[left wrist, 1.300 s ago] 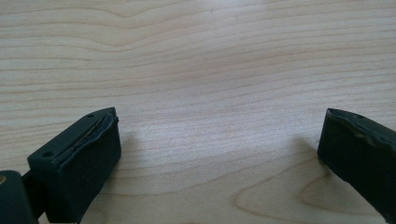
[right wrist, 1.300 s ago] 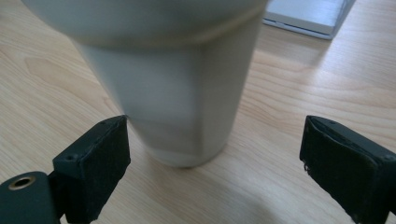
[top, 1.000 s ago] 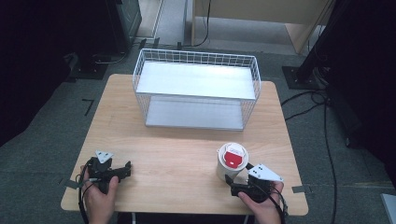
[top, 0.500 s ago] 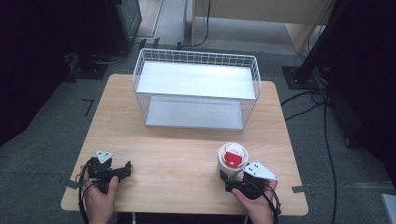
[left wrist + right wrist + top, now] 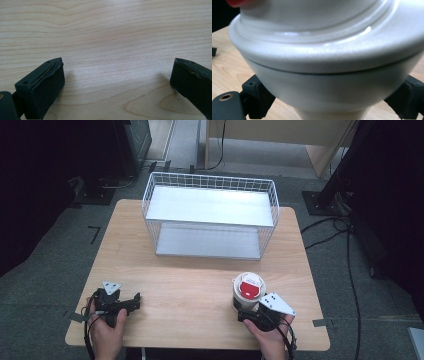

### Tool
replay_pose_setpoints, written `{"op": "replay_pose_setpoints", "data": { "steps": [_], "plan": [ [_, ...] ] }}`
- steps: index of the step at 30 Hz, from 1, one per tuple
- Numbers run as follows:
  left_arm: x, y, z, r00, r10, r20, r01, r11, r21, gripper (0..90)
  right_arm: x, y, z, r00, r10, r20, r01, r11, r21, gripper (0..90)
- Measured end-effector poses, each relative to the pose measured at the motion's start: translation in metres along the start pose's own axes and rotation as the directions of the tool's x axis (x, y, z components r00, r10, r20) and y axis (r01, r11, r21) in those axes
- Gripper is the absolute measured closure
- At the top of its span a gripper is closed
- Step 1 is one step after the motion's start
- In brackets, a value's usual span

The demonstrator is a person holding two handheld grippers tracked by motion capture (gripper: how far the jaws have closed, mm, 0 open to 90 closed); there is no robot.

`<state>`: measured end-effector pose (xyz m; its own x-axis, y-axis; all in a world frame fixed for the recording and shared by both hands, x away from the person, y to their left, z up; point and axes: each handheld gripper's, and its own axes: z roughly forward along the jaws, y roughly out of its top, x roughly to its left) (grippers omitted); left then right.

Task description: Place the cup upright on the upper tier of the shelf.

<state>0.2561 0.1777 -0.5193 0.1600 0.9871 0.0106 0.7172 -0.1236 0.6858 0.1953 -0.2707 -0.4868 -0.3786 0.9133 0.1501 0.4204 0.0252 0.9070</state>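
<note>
Observed at near right of bench (image 5: 200, 285): white lidded cup (image 5: 248, 290) with red label, upright, in front of wire basket (image 5: 210, 215). Right hand-held gripper (image 5: 248, 312) placed low around cup, jaws flanking both sides of cup wall; contact probably made, though not confirmed from right gripper view. Left hand-held gripper (image 5: 131, 302) held at near left edge, well apart from cup, jaws spread wide over bare wood, empty.
</note>
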Motion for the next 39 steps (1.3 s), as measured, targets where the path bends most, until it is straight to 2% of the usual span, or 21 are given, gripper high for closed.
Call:
{"op": "replay_pose_setpoints", "data": {
  "steps": [7, 11, 15, 22, 25, 39],
  "plan": [
    [0.0, 0.0, 0.0, 1.0, 0.001, 0.001, -0.001, 1.0, 0.0, 0.0, 0.002, 0.0, 0.008, 0.9991, 0.042, 0.001, -0.042, 0.998, -0.041, 7.7],
    [0.0, 0.0, 0.0, 1.0, 0.005, 0.002, -0.005, 1.0, 0.0, 0.0, 0.004, 0.0, 0.008, 0.9997, 0.013, 0.02, -0.012, 0.998, -0.059, 8.5],
    [0.0, 0.0, 0.0, 1.0, 0.005, 0.003, -0.005, 1.0, 0.0, 0.0, 0.003, -0.001, 0.007, 0.9994, 0.02, 0.028, -0.018, 0.997, -0.074, 9.4],
    [0.0, 0.0, 0.0, 1.0, 0.006, 0.003, -0.006, 1.0, 0.001, 0.0, -0.002, -0.002, 0.005, 0.9978, 0.065, 0.013, -0.063, 0.994, -0.093, 10.0],
    [0.0, 0.0, 0.0, 1.0, 0.006, 0.003, -0.006, 1.0, 0.001, 0.0, -0.001, -0.002, 0.005, 0.9972, 0.074, -0.006, -0.075, 0.992, -0.099, 10.2],
    [0.0, 0.0, 0.0, 1.0, 0.006, 0.003, -0.006, 1.0, 0.0, 0.0, 0.008, 0.001, 0.002, 0.9977, 0.037, -0.057, -0.045, 0.99, -0.135, 10.8]
  ]
}}
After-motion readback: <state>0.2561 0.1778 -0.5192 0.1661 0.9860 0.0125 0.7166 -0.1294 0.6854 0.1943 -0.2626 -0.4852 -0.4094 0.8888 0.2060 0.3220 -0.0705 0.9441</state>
